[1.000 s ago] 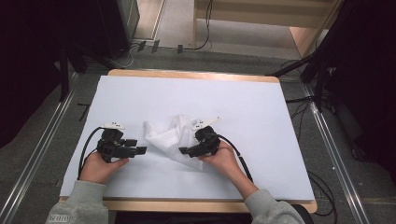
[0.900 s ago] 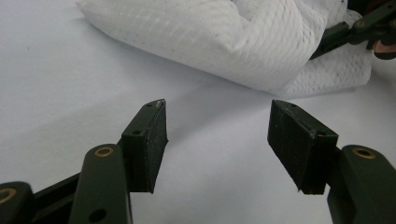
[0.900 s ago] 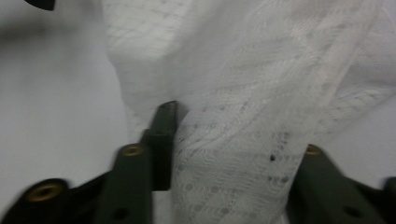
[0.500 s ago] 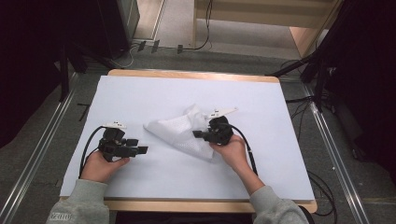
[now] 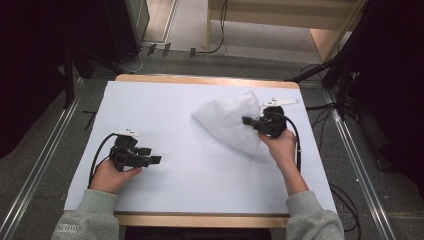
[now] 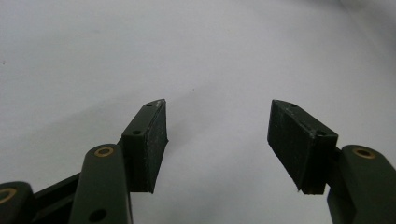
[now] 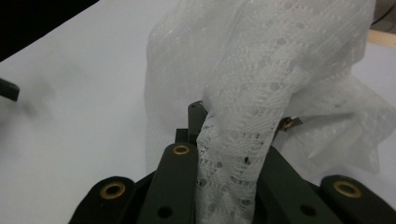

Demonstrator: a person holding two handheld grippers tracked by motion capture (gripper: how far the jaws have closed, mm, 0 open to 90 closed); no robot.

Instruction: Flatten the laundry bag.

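Right gripper (image 5: 248, 121) clamped on the lace cloth (image 5: 227, 125), hanging right of table center. Left gripper (image 5: 151, 159) released, empty. Best to grab the dangling corner, then spread flat.

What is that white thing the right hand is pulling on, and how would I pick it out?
Start at the white table with the wooden rim. Toward its far right, the right claw is shut on a thin white lacy cloth, lifting it off the surface. It is the one soft, crumpled, see-through thing there; the left claw, open at the near left, holds nothing.
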